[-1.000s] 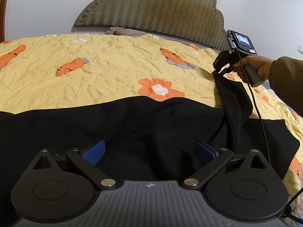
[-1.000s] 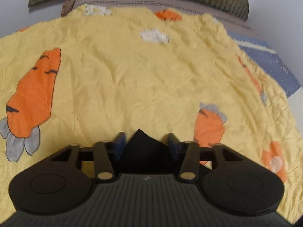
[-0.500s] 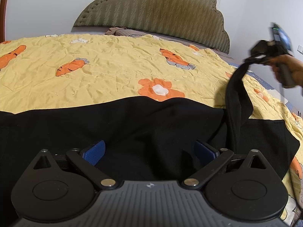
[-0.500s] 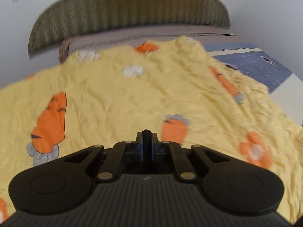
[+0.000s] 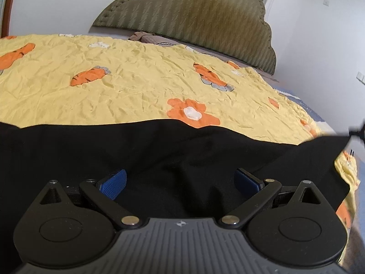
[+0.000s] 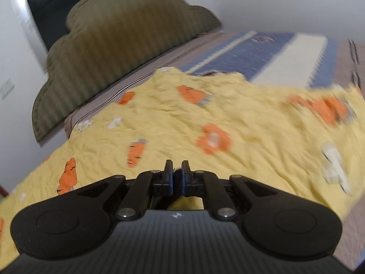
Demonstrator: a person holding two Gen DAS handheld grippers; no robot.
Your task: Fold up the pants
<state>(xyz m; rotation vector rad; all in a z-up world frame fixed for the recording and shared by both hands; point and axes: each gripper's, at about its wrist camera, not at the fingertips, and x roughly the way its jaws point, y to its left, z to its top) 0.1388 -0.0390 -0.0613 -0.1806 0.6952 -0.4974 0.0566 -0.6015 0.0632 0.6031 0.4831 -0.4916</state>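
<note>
The black pants lie spread across the near part of the yellow carrot-print quilt. My left gripper hovers just over the cloth, open, with its blue pads wide apart and nothing pinched. At the far right edge of the left wrist view, my right gripper holds a corner of the pants, which is pulled out taut toward it. In the blurred right wrist view my right gripper is shut. Its pads are nearly together and the cloth between them barely shows.
A green padded headboard stands at the far end of the bed against a white wall. In the right wrist view, a blue and white striped sheet lies beyond the quilt's far edge. A dark doorway is at the upper left.
My right gripper shut on the pants corner, then swung right and up with it, drawing the cloth out toward the bed's right side. The left gripper stayed put and open.
</note>
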